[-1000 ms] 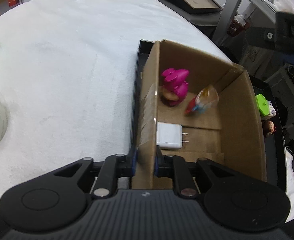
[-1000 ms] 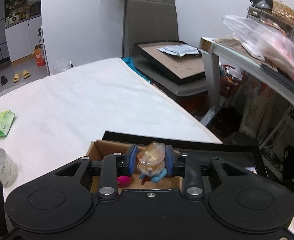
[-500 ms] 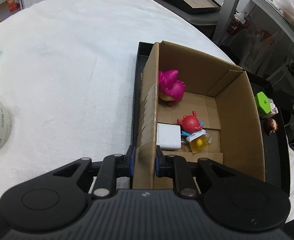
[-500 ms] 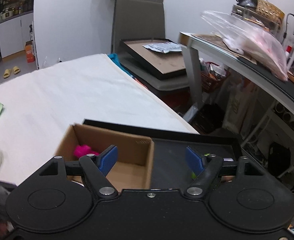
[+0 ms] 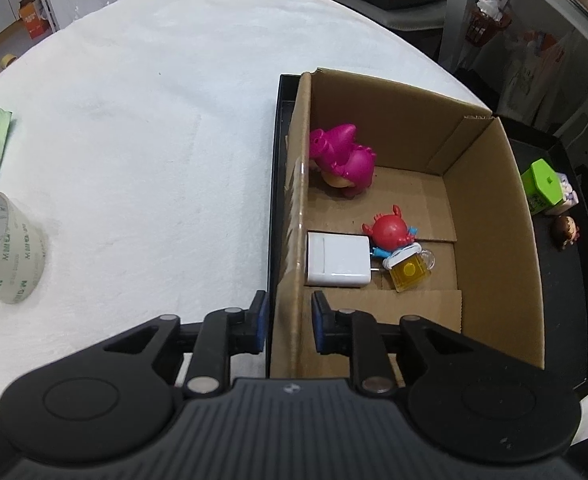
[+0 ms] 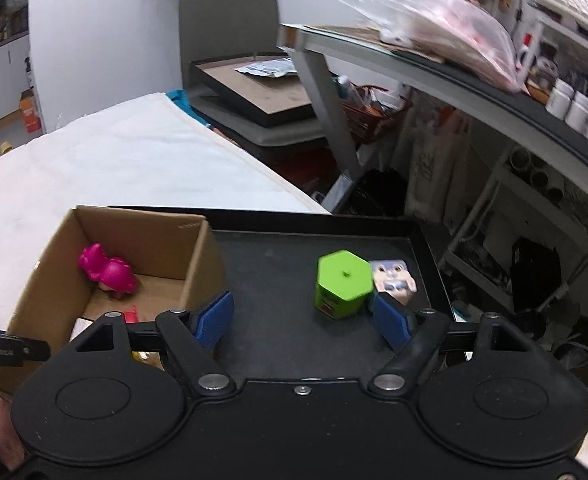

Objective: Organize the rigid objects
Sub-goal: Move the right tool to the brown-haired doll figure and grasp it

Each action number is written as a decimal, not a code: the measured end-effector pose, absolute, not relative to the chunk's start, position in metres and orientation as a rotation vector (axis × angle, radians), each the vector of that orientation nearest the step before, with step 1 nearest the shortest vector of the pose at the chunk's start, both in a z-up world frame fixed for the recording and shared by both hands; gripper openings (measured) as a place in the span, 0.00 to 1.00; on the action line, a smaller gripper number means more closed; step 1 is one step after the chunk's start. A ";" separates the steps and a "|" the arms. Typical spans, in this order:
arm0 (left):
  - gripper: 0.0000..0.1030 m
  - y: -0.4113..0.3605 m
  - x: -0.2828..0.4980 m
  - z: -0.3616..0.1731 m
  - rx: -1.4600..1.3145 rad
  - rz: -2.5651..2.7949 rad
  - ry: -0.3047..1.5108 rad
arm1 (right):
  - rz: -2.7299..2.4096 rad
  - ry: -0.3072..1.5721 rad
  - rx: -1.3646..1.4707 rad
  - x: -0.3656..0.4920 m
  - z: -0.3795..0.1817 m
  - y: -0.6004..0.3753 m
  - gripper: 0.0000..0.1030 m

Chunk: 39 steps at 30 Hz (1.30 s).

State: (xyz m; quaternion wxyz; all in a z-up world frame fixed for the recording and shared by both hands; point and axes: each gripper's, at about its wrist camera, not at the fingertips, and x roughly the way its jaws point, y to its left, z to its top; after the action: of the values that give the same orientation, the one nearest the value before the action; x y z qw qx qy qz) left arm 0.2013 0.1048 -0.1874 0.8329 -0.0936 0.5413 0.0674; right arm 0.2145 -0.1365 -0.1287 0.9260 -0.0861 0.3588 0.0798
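The right gripper (image 6: pixel 304 322) has empty jaws opening wide; the green box (image 6: pixel 342 283) stands on the tray (image 6: pixel 277 264) just ahead, right of centre. The left gripper (image 5: pixel 287 322) is nearly closed, its jaws easing apart astride the carton (image 5: pixel 490 208) wall.

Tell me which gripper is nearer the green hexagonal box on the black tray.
Right. The right gripper hovers empty just short of the green hexagonal box, jaws opening. The left gripper straddles the cardboard box's far-side wall, jaws opening.
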 end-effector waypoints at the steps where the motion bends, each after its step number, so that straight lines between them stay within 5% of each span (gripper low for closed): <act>1: 0.26 0.103 0.201 -0.186 -0.191 0.148 1.147 | 0.160 0.739 -0.168 0.215 -0.131 -0.141 0.76; 8: 0.43 0.092 0.203 -0.178 -0.147 0.184 1.134 | 0.135 0.744 -0.109 0.217 -0.148 -0.170 0.80; 39: 0.52 0.051 0.245 -0.193 0.005 0.371 1.223 | 0.044 0.890 0.086 0.296 -0.223 -0.229 0.80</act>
State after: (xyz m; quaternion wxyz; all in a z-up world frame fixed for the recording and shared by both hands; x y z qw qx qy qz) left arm 0.2453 0.0513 -0.1933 0.8027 0.0025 0.5708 0.1731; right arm 0.2962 -0.2287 -0.2230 0.9015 0.0418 0.4302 0.0213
